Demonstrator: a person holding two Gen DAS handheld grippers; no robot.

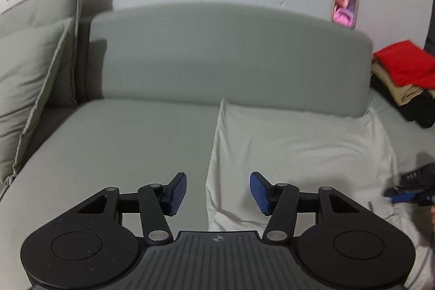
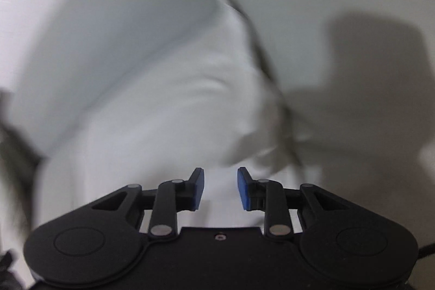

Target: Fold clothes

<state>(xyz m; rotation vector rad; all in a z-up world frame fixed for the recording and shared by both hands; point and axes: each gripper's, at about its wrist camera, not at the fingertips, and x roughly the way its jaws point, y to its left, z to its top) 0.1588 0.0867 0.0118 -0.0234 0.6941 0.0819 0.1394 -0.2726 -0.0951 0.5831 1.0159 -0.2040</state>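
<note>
White garment (image 1: pixel 299 143) lies flat on the sofa seat (image 1: pixel 114 143), blurred in the right wrist view. One stack of folded clothes (image 1: pixel 405 78) is cut off. Left gripper (image 1: pixel 218 193) gapes wide, right gripper (image 2: pixel 220 188) narrower, both empty.

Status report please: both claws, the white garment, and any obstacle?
Left claw open, empty. Right claw open, over white garment. Garment flat on sofa. Nothing in the way.
</note>
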